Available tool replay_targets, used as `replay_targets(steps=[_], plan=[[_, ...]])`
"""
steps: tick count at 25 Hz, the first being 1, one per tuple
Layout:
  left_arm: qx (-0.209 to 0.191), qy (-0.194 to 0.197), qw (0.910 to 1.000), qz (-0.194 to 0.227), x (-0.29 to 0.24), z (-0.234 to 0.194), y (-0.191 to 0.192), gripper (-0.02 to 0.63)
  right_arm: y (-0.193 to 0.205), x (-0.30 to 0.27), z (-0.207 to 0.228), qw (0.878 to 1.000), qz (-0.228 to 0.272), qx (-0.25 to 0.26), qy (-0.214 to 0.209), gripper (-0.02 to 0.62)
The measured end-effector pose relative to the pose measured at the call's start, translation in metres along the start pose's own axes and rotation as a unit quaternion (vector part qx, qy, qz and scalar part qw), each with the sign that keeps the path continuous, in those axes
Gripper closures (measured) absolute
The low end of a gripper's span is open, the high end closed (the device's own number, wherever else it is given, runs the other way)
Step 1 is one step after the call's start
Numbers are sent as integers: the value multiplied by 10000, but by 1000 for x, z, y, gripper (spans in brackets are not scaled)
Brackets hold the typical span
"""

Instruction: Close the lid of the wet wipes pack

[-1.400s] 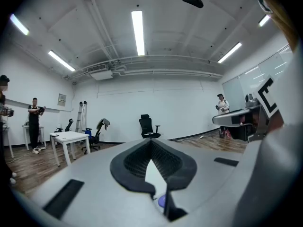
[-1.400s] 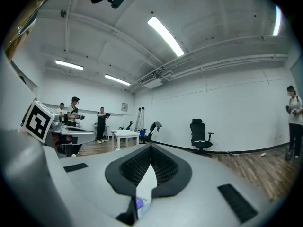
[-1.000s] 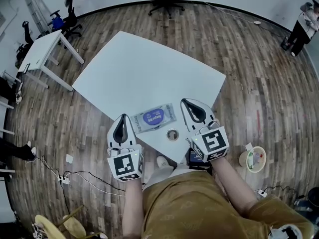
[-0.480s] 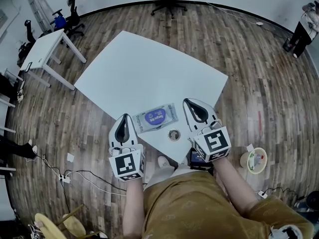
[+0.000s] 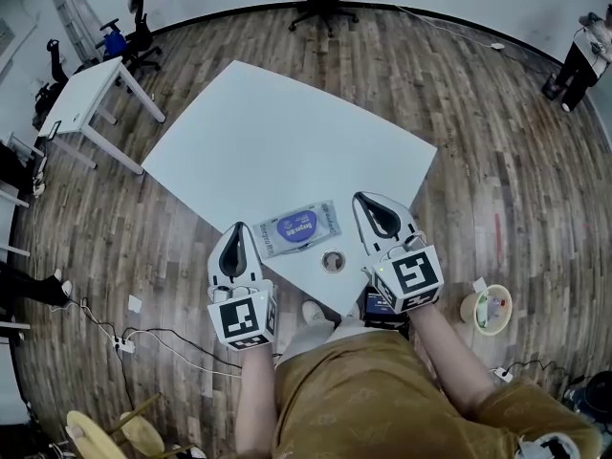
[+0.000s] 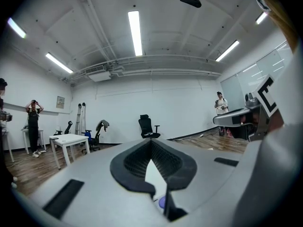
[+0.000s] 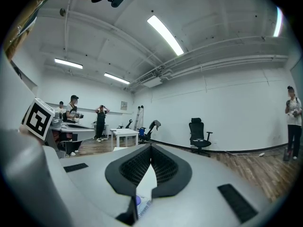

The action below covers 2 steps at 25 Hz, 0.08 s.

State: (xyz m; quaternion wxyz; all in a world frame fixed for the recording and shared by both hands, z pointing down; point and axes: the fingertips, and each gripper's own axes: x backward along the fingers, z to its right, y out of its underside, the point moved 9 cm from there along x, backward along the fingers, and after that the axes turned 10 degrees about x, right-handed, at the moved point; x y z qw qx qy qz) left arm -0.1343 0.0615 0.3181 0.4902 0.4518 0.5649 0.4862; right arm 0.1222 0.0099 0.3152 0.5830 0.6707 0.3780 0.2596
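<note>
On counter [image 5: 287,132], near its front edge: wet wipes pack [image 5: 296,226] lying flat, purple oval lid [image 5: 295,224] uppermost.
Small round object [image 5: 332,260] sits just beside the pack's near side. Left gripper [image 5: 238,228] and right gripper [image 5: 362,199] flank the pack, one near each end; contact not determinable. Both sets of jaws are closed tip to tip, holding nothing.

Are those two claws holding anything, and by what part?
Nothing is held. The left gripper and right gripper both have their fingers shut and empty; the wet wipes pack lies on the table between them.
</note>
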Motion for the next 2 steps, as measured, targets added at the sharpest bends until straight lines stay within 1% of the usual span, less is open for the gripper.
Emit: replay_targets(steps=[2], plan=[[2,3,10000,-2,-3,0,0,614,0,-2,2,10000,4,-5,7,589]])
